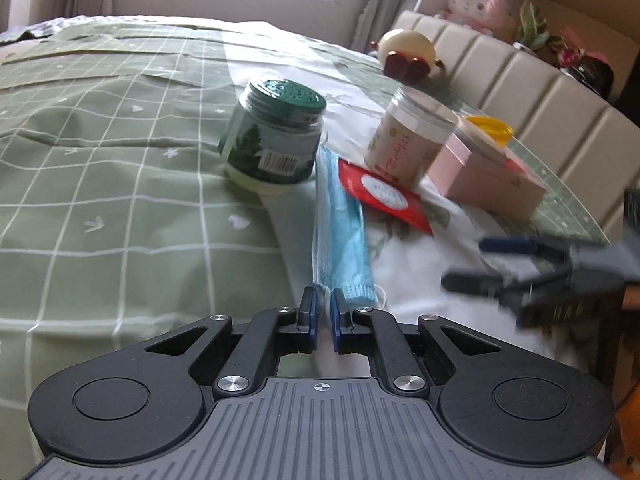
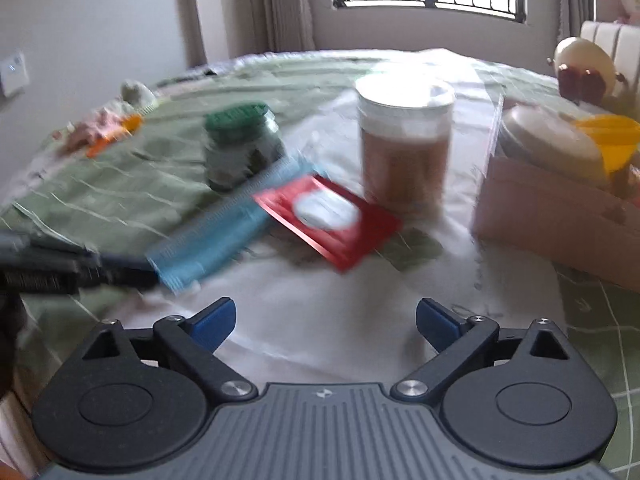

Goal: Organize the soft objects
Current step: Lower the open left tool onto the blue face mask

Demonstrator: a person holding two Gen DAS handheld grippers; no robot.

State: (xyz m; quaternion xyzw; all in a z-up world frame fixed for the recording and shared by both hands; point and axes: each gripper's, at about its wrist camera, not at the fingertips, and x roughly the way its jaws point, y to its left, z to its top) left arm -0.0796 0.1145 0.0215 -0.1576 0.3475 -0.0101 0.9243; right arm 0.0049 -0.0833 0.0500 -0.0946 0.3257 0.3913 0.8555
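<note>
Left gripper [image 1: 324, 300]: its jaws are almost together, with only a thin slit between them; the near end of the blue face mask [image 1: 340, 232] is at the tips, and its edge seems pinched there, but the pictures are not clear enough to be sure.
Right gripper [image 2: 325, 322]: its jaws stand wide apart and nothing is between them; only white cloth is seen below.
Blue face mask: it is folded long and lies on the white cloth [image 1: 420, 280], stretching from the left gripper toward the green jar [image 1: 276, 136]; the far end is just beside the jar.
Red packet [image 1: 386, 196]: flat on the white cloth, touching the right side of the mask.
Clear jar [image 1: 408, 136]: upright behind the red packet, with brown content.
Pink box [image 1: 486, 178]: to the right of the clear jar, near it.
Bed cover [image 1: 100, 184]: green with white check lines, under everything.
Pink plush toy [image 1: 476, 0]: far behind, above the padded headboard [image 1: 520, 72].
</note>
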